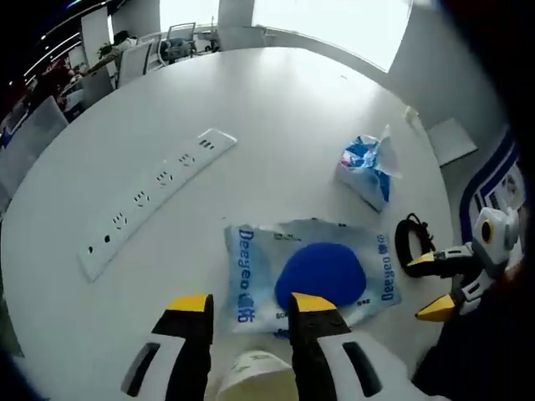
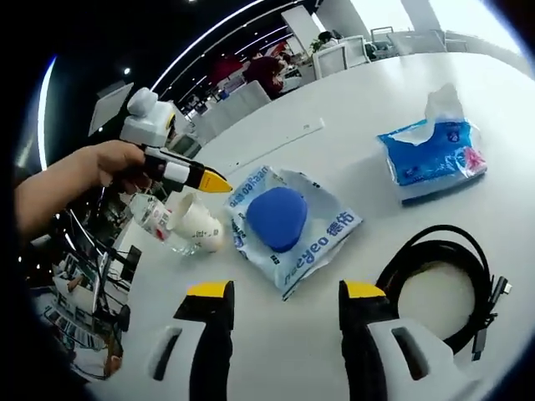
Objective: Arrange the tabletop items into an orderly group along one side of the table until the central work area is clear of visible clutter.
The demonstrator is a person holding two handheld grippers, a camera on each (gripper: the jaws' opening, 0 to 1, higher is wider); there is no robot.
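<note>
Nothing was grouped yet on the table [image 1: 276,109]. One power strip [image 1: 155,199], one wipes pack [image 2: 288,221], one tissue pack [image 2: 430,159], one cable [image 2: 439,280], one cup [image 2: 199,224] lay mid-table. Left gripper [image 1: 249,311] and right gripper [image 2: 284,292] gaped empty. Risk: tipping the cup, snagging the cable.

Beyond the far edge of the white tabletop [image 1: 276,109], several office chairs [image 1: 134,58] stand pushed close to it, and a potted plant [image 1: 107,50] shows behind them. A bright window [image 1: 334,21] fills the wall past the table. In the right gripper view, more chairs [image 2: 347,57] line the far rim, with a figure in dark red [image 2: 269,73] seated farther back under long ceiling light strips [image 2: 217,38].
</note>
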